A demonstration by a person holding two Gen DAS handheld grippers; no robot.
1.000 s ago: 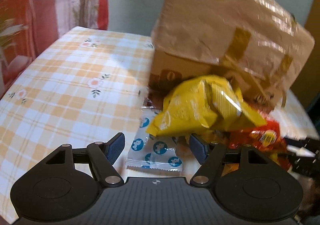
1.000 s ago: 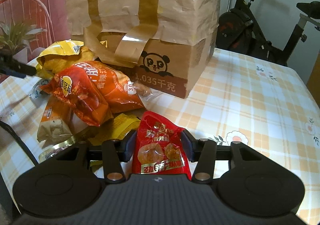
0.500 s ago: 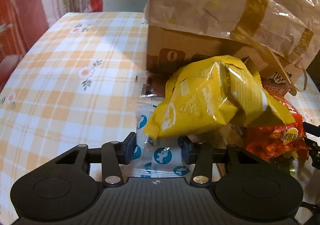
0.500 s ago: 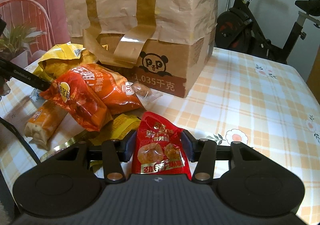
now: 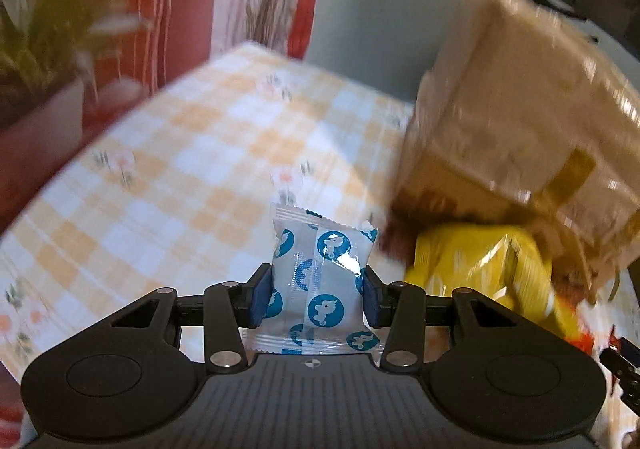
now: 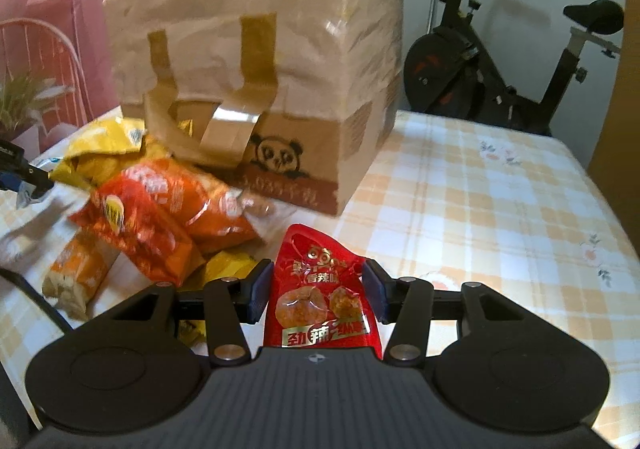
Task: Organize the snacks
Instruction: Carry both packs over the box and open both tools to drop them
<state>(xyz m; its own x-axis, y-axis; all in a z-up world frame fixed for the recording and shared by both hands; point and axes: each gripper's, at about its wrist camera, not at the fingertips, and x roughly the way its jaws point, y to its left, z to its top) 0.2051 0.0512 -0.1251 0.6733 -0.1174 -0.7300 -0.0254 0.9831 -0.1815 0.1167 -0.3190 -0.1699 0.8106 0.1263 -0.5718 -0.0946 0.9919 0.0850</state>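
My left gripper [image 5: 317,295] is shut on a white packet with blue dots [image 5: 320,281] and holds it lifted above the checked tablecloth [image 5: 168,185]. My right gripper [image 6: 317,291] is shut on a red snack pouch [image 6: 320,301] and holds it above the table. The left gripper also shows at the left edge of the right wrist view [image 6: 20,173]. A pile of snacks lies by the box: a yellow bag [image 6: 100,153], which also shows in the left wrist view [image 5: 492,273], an orange-red bag [image 6: 160,217] and an orange bar [image 6: 76,269].
A big cardboard box wrapped in brown paper with a panda print [image 6: 256,101] stands at mid-table; it also shows in the left wrist view [image 5: 520,137]. An exercise bike [image 6: 500,61] stands behind the table. A potted plant [image 5: 36,61] is off the table's left edge.
My left gripper closed on the blue-dotted packet and lifted it away from the pile, swinging left. My right gripper rose a little, still holding the red pouch.
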